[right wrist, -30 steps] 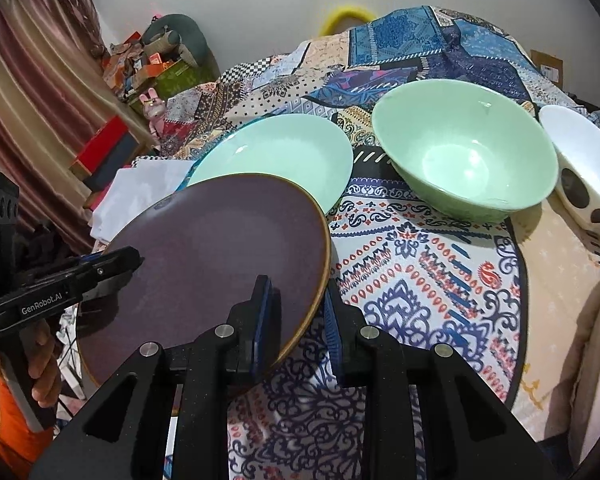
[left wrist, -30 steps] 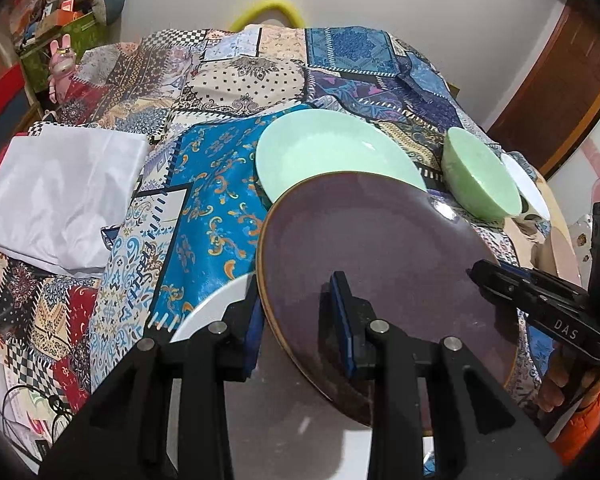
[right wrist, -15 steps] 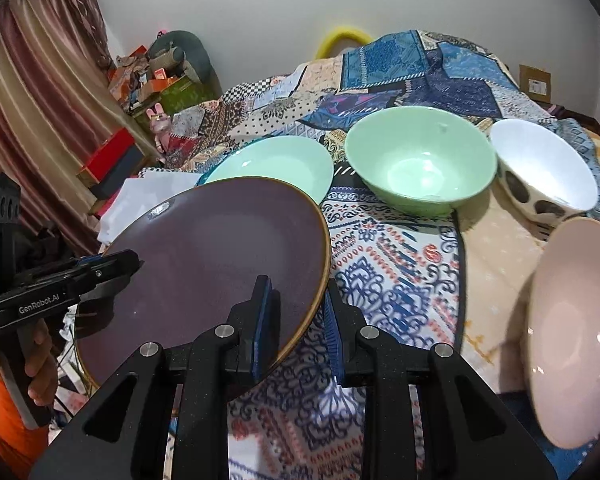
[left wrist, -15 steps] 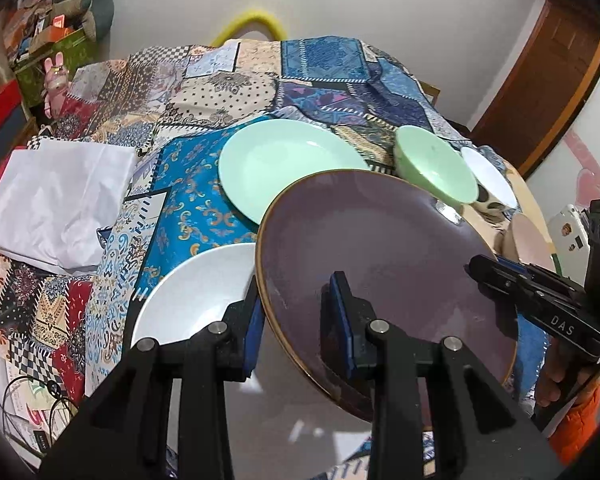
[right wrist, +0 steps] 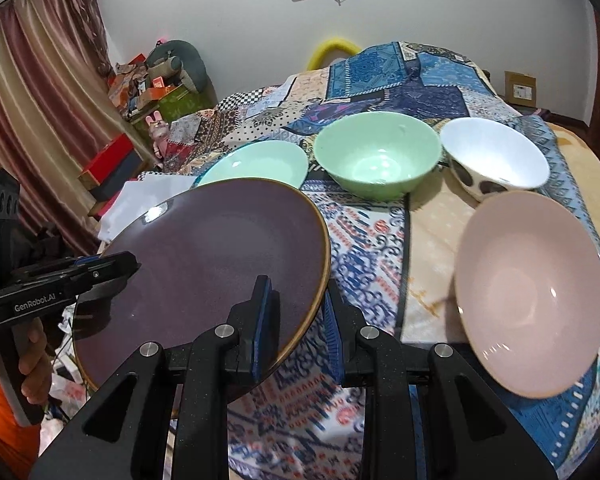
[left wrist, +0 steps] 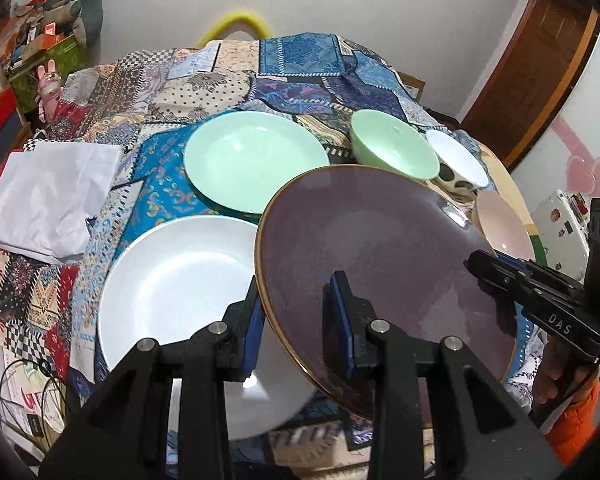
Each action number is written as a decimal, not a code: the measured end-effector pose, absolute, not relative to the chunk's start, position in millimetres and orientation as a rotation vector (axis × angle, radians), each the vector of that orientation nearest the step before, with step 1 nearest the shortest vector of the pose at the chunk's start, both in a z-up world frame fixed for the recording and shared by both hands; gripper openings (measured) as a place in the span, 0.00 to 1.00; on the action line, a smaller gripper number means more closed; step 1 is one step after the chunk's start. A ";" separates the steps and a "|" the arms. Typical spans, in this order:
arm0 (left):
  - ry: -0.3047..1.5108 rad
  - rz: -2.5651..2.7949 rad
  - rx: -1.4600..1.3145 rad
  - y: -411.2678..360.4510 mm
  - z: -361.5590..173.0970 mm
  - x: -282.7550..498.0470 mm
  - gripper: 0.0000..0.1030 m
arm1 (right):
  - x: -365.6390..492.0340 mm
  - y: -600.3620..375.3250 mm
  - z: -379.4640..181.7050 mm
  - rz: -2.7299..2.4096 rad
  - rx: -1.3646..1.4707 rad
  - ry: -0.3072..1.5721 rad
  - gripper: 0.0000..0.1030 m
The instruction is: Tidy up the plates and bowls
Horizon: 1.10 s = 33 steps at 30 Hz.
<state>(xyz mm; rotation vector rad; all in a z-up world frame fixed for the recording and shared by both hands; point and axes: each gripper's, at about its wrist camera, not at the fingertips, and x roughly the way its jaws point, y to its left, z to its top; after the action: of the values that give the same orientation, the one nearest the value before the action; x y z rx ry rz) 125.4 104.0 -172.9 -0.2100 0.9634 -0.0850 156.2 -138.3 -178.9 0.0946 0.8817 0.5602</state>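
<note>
Left wrist view: left gripper [left wrist: 298,316] clamped on near rim of purple plate [left wrist: 376,264], plate tilted, held clear above white plate [left wrist: 180,292] on surface [left wrist: 160,184]. Right gripper [left wrist: 488,268] pinches opposite rim; two grips likely share wide plate's weight. Green plate [left wrist: 256,168] beyond.

Right wrist view: right gripper [right wrist: 296,320] closed on purple plate [right wrist: 204,272] edge, left gripper [right wrist: 128,264] at far side. Green bowl [right wrist: 376,156], spotted bowl [right wrist: 496,164], pink bowl [right wrist: 532,296] grouped to right, apart from plates.
</note>
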 end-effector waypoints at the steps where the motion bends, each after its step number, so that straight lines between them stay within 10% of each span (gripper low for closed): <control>1: 0.967 -0.087 -0.210 102.0 -173.6 124.6 0.31 | 154.3 -141.1 -179.4 0.557 0.095 0.882 0.22; 33: 1.140 -0.164 -0.157 33.1 -243.3 150.9 0.32 | 138.1 -199.6 -230.3 0.394 0.084 0.978 0.22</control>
<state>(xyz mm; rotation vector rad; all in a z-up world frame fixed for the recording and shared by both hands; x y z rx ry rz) 150.9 33.1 -243.3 -0.1573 1.1403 -0.1638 138.1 -199.6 -230.3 0.0843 0.9783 0.3938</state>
